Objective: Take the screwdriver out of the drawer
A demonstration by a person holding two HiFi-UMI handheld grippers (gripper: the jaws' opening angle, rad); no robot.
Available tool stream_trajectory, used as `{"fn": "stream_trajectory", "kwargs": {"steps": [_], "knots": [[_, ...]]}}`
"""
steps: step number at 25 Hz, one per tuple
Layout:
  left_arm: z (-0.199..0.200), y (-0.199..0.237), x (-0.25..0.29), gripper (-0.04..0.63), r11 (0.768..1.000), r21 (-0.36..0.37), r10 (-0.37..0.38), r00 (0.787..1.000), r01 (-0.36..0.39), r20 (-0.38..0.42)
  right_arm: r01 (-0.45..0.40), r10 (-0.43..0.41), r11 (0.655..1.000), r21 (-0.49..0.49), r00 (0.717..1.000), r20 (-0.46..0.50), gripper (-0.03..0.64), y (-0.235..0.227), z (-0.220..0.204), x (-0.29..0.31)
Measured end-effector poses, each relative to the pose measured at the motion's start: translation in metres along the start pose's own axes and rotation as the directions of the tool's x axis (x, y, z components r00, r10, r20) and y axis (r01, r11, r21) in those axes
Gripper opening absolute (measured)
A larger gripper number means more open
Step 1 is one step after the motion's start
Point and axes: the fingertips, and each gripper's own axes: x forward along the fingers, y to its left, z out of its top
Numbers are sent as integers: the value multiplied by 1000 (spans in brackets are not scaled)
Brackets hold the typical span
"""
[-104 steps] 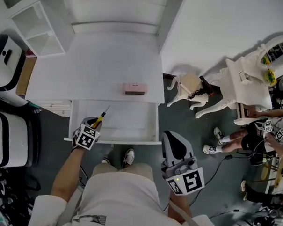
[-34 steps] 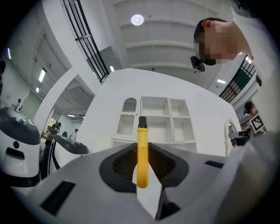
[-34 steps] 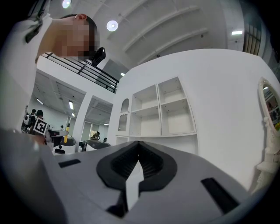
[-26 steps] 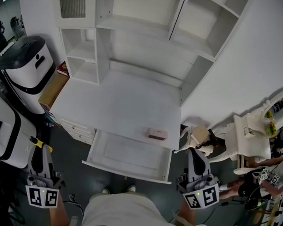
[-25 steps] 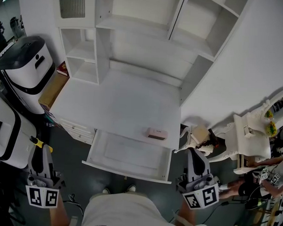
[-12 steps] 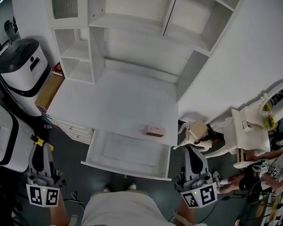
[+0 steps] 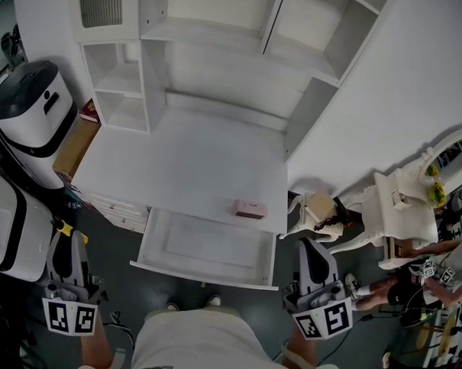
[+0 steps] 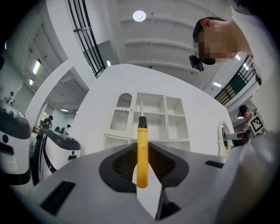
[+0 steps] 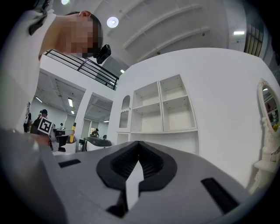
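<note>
Screwdriver (image 8: 142, 153) now well clear of drawer (image 7: 205, 244) edge.

Small pink box (image 7: 250, 210) flat on white tabletop (image 7: 178, 162), close to front edge, right side. White shelf unit (image 7: 222, 42) against the wall behind, compartments open. At left: white-and-black machine (image 7: 24, 110), second one (image 7: 7, 224) nearer the camera, brown carton (image 7: 68, 146) beside the desk. At right on dark floor (image 7: 114, 236): ornate white dressing table (image 7: 402, 214) with oval mirror (image 7: 452, 155), small carved stool (image 7: 319, 210) near it.
</note>
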Motion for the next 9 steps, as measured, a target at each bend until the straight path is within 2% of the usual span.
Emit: {"fn": "stream_trajectory", "kwargs": {"steps": [9], "knots": [[-3,-8,3,83,1000,0,-17,1000,17,-2,4,-4,1000,1,1000,-7,9,-2,-4,-3]]}}
